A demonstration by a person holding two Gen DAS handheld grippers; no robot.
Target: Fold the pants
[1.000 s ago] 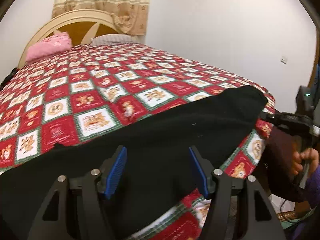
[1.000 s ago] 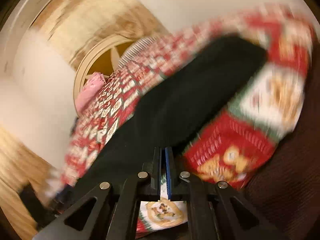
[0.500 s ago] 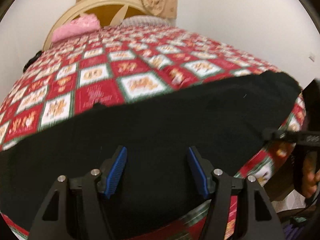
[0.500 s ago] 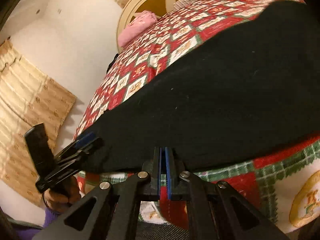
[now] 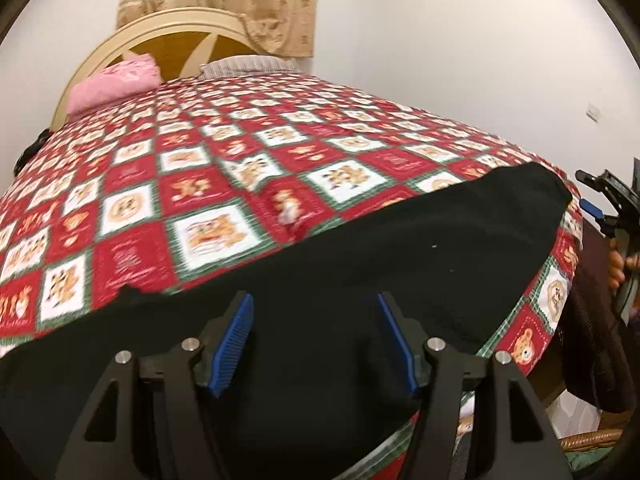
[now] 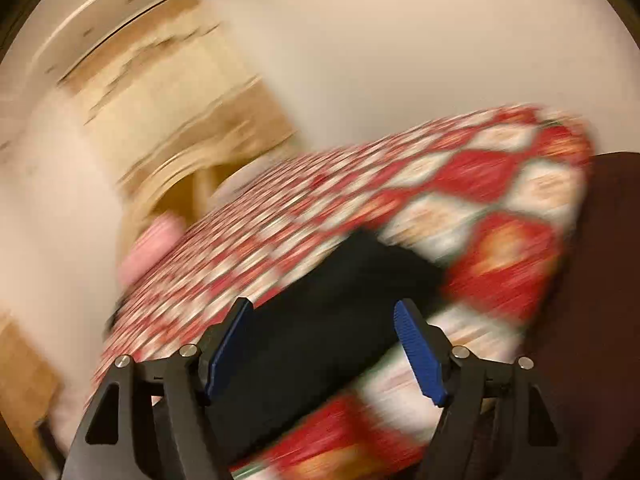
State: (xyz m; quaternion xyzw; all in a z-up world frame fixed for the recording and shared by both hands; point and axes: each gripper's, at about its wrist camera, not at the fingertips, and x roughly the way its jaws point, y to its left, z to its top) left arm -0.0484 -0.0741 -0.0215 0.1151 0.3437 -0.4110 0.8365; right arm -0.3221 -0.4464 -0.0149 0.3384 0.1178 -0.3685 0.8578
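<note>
Your left gripper has barely shifted: its fingers stay apart over the pants, which lie flat along the bed's near edge, nothing pinched. Your right gripper, closed a second ago, is now opening as it swings, its view blurred; the pants sit beyond its fingers, unheld. That fold looks released, so you can regrasp.
</note>
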